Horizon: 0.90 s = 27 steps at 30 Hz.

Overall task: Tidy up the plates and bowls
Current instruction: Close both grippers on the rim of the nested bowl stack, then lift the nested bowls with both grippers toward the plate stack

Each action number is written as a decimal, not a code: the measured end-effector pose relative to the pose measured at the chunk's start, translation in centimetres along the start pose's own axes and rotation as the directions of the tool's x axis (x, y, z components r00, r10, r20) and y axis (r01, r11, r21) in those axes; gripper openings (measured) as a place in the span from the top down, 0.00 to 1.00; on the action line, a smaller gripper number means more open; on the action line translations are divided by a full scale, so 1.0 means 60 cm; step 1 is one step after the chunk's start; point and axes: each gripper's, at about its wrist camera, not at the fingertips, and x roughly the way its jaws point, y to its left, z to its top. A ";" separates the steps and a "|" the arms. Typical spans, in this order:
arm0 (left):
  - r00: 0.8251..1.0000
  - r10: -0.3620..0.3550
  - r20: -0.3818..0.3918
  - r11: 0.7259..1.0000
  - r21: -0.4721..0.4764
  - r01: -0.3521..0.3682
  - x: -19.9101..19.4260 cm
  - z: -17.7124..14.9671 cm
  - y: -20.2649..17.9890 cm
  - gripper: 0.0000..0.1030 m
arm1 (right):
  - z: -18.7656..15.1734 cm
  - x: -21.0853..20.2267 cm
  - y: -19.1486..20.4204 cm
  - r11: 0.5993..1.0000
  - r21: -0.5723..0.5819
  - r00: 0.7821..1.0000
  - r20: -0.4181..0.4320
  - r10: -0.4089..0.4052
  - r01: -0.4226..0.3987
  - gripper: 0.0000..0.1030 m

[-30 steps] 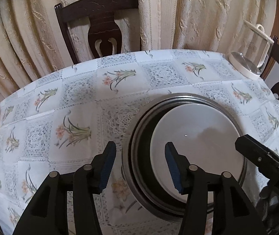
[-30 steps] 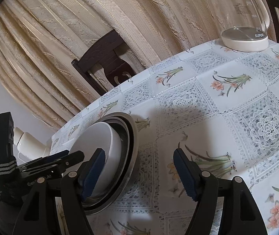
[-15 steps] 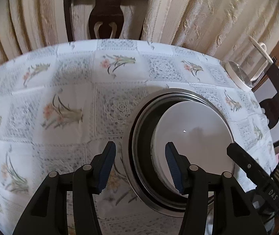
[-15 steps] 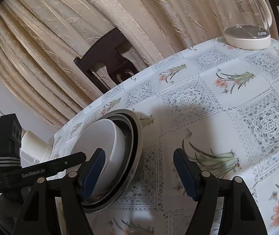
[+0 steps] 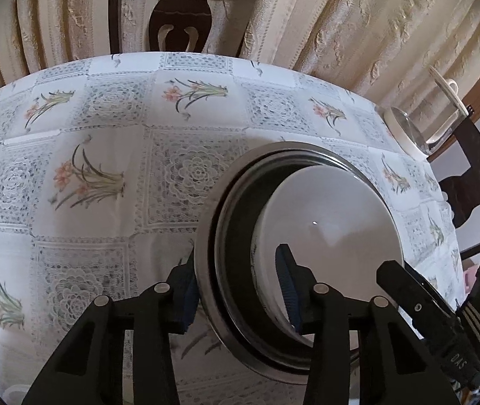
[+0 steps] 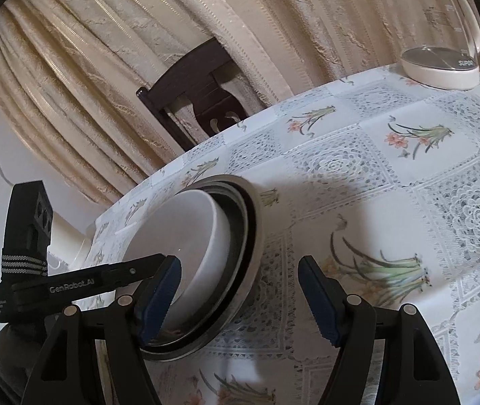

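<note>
- Left gripper (image 5: 238, 292) has just been closing – its jaws now straddle the near walls of the nested dishes, apparently clamped.
- White bowl (image 5: 327, 222) sits inside the metal bowl (image 5: 213, 233) (on the tablecloth (image 5: 105, 135)).
- Right gripper (image 6: 240, 298) hangs apart, empty – lifting looks next.

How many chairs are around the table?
2 show. One dark wooden chair stands at the far side of the table, against the curtain. Another chair stands at the right edge, by the glass kettle. Others may be hidden.
</note>
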 end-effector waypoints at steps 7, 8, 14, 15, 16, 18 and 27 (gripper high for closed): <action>1.000 0.009 0.001 1.000 0.001 -0.009 0.000 0.000 -0.001 0.60 | -0.006 0.001 0.025 0.995 -0.094 1.000 0.012 0.019 -0.018 0.47; 1.000 0.009 0.002 1.000 0.002 -0.009 0.000 0.000 -0.001 0.60 | -0.007 0.000 0.026 0.995 -0.100 1.000 0.016 0.015 -0.013 0.47; 1.000 0.010 0.012 1.000 -0.003 -0.010 -0.001 -0.003 -0.001 0.61 | -0.006 0.001 0.024 0.995 -0.100 1.000 0.016 0.018 -0.016 0.47; 1.000 0.011 0.013 1.000 -0.005 -0.011 -0.002 -0.004 -0.001 0.61 | -0.006 0.001 0.025 0.995 -0.103 1.000 0.016 0.015 -0.013 0.47; 1.000 0.015 0.015 1.000 -0.008 -0.015 -0.004 -0.006 -0.002 0.61 | -0.007 0.001 0.026 0.994 -0.106 1.000 0.016 0.012 -0.010 0.47; 1.000 0.021 0.020 1.000 -0.010 -0.020 -0.007 -0.007 -0.005 0.61 | -0.007 0.002 0.028 0.994 -0.108 1.000 0.016 0.005 -0.004 0.47; 0.998 0.047 0.040 0.999 -0.009 -0.047 -0.016 -0.003 -0.030 0.61 | -0.004 0.001 0.017 0.997 -0.068 1.000 0.015 -0.023 0.024 0.47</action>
